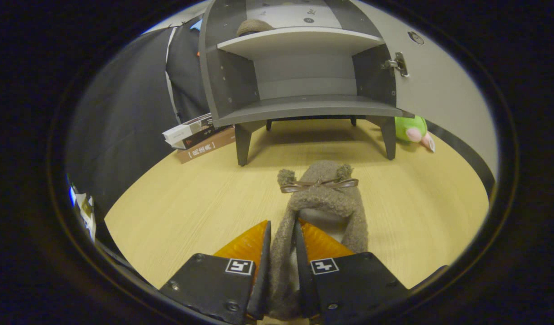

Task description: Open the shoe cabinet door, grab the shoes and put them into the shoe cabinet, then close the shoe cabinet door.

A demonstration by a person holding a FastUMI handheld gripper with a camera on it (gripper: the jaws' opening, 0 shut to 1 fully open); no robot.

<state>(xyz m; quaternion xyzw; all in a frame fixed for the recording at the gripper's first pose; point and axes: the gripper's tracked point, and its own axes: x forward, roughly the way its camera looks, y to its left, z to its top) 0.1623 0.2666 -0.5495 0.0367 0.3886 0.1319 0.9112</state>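
A fuzzy grey-brown slipper (324, 198) with a small brown bow lies on the wooden table, toe pointing toward the cabinet. My gripper (283, 234) is shut on the slipper's left side wall, which is pinched between the two fingers. Beyond it stands the grey shoe cabinet (304, 106) on short legs, its door (444, 95) swung open to the right. The lower shelf is bare. On the upper shelf rests a second fuzzy slipper (254, 26), partly hidden by the cabinet's left wall.
A stack of books (195, 135) lies on the table left of the cabinet. A green and pink plush toy (412, 129) sits under the open door, right of the cabinet's front leg. Black cloth hangs behind on the left.
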